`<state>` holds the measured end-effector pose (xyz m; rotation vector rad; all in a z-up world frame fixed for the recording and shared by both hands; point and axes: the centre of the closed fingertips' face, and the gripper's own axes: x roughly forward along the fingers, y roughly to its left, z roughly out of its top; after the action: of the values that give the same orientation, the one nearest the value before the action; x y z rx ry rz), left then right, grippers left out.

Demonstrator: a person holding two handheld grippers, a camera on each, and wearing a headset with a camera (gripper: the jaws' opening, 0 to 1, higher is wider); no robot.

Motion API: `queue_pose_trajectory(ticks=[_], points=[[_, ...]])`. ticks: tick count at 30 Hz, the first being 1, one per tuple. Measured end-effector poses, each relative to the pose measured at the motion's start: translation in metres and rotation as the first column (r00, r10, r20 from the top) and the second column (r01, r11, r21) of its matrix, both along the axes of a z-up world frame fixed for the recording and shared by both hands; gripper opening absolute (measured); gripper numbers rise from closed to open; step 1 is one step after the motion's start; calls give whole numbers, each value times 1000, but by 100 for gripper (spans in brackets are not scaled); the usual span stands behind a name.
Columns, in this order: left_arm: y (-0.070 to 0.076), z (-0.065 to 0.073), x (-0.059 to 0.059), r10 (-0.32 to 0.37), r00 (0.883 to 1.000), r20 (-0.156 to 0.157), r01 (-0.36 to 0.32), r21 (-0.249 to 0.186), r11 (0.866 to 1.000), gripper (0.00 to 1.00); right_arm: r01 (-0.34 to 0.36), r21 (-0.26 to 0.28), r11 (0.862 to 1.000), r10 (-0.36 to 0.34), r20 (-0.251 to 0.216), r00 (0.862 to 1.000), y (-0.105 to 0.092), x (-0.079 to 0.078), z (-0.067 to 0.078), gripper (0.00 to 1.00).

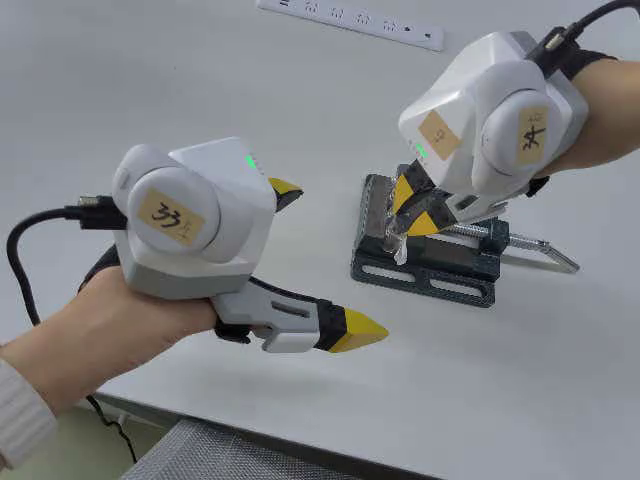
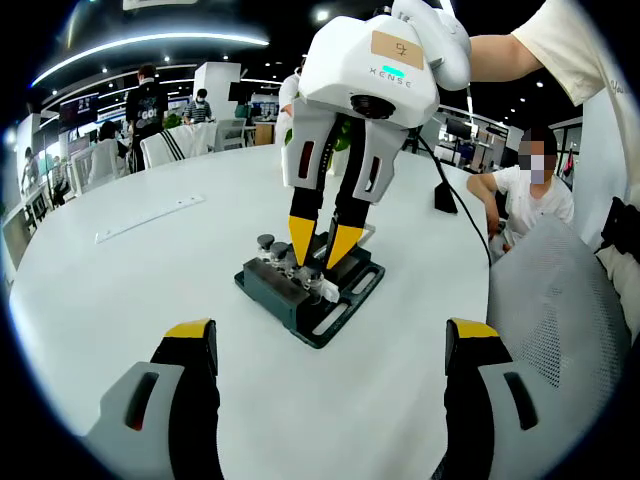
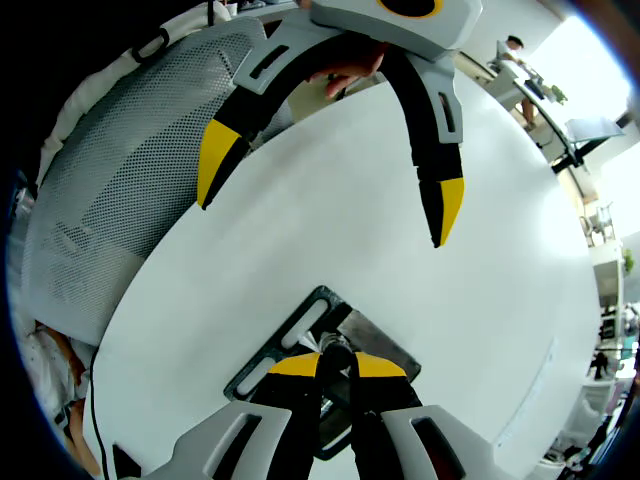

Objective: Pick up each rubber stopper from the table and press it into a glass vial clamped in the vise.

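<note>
"33" is handwritten on the left gripper's point(image 1: 325, 258) label point(image 1: 170, 218). "XENSE" is printed on the right gripper point(image 2: 322, 243), and "6" on its sticker point(image 1: 438, 133).

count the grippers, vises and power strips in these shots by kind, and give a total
grippers: 2, the left gripper and the right gripper
vise: 1
power strip: 1
total: 4
</note>
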<state>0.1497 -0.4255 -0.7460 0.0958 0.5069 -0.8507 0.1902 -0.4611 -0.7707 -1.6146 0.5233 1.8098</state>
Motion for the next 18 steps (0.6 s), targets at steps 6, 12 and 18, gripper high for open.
queue_pose_trajectory(ticks=[6,12,18], points=[[-1,0,0,-2,1000,-3,2,-2,1000,93,-31,-39,999,32,30,999,1,-2,0,5],[-3,0,1,-6,1000,-1,6,-7,1000,93,67,-46,997,-68,-15,998,2,1,0,4],[-3,-1,2,-5,1000,-2,5,-9,1000,92,154,-56,987,-156,-43,987,2,2,0,4]])
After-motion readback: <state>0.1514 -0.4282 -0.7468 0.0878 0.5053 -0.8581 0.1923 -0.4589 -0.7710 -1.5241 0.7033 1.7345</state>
